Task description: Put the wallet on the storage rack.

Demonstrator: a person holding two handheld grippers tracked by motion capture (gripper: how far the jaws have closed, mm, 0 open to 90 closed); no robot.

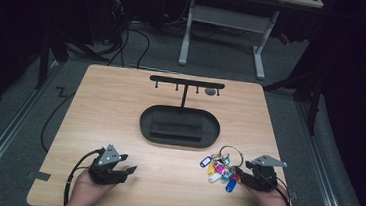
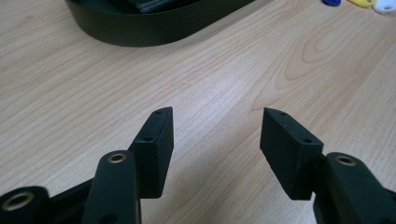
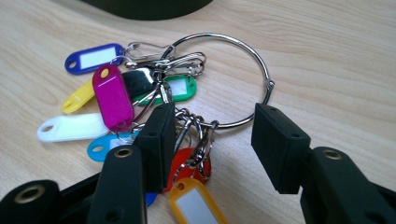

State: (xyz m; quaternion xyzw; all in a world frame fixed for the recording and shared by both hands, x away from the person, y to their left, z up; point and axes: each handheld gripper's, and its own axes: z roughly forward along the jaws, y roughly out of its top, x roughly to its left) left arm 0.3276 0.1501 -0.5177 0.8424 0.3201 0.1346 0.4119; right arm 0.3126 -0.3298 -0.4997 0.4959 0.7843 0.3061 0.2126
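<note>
Dark room, cables on the floor, a white-legged desk at the back. Light wooden table [image 1: 120, 107] in front of the person. Black oval tray [image 1: 144, 122] sits mid-table, with a thin black T-shaped hook rack [image 1: 187, 82] rising from its far side; something small and grey hangs at the rack's right end, too small to tell what.

Left gripper [image 1: 127, 171] is near the front-left edge, held low over bare wood. Jaws stand wide apart with nothing between them; in the left gripper view just tabletop lies in the gap, tray edge beyond.

Right gripper [image 1: 239, 174] is at the front right, right at the key ring bunch [image 1: 221, 165]. Bunch lies flat on the table, near the tray's right end but apart from it: a big metal ring [image 3: 219, 79] with clips and coloured plastic tags [image 3: 112, 95] in blue, magenta, yellow, white, green, orange, red.

In the right gripper view the jaws are spread wide, straddling the near arc of the ring and some clips. Left jaw lies against the clips; right jaw is clear of the ring. Pads aren't pressing on anything, so no grip. Bunch rests on the wood.
</note>
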